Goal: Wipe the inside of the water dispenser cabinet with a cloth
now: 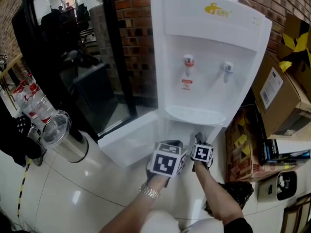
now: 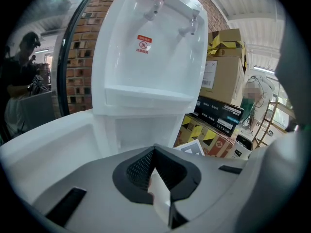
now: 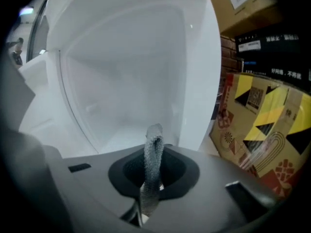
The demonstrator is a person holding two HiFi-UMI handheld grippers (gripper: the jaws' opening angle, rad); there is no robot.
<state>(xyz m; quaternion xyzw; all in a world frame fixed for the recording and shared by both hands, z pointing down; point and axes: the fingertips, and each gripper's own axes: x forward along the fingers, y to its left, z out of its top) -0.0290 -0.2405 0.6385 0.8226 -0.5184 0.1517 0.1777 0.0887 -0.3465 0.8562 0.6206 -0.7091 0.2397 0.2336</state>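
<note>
The white water dispenser stands against a brick wall, with its lower cabinet door swung open to the left. My right gripper is just in front of the cabinet opening. In the right gripper view it is shut on a grey woven cloth, and a strip of the cloth sticks up before the bare white cabinet interior. My left gripper hangs beside it, facing the dispenser front. Its jaws are together, with only a thin white strip showing between them.
A steel canister with a clear lid stands on the floor at the left, below a dark glass panel. Cardboard boxes and a red-and-yellow carton crowd the dispenser's right side. A black bag lies near my right arm.
</note>
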